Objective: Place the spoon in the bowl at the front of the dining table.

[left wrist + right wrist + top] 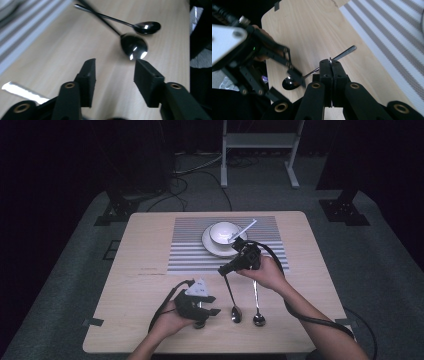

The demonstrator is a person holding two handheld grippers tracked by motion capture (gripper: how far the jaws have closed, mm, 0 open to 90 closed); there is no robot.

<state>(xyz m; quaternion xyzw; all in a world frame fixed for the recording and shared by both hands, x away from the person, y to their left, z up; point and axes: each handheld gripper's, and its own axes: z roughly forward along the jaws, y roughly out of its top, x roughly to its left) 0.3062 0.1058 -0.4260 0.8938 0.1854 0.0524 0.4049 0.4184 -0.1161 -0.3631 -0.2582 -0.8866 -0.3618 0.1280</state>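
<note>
Meanwhile right gripper fingers clamp a spoon handle; left gripper fingers stand apart

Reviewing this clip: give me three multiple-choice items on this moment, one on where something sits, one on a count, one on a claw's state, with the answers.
1. Where does the white bowl sit?
A. on a saucer on the striped mat
B. on bare wood at the near edge
C. on the floor

2. How many metal spoons lie on or are held at the near half of the table?
A. one
B. two
C. four

3. What is the state of the right claw?
A. wide open over the bowl
B. shut on nothing
C. shut on a spoon handle

Answers: 1 A, the high view shows the bowl on its saucer on the mat. 2 B, the left spoon and the right spoon lie side by side. 3 C, the right gripper view shows the jaws pressed together with the left spoon's handle between them; the left claw is open.
</note>
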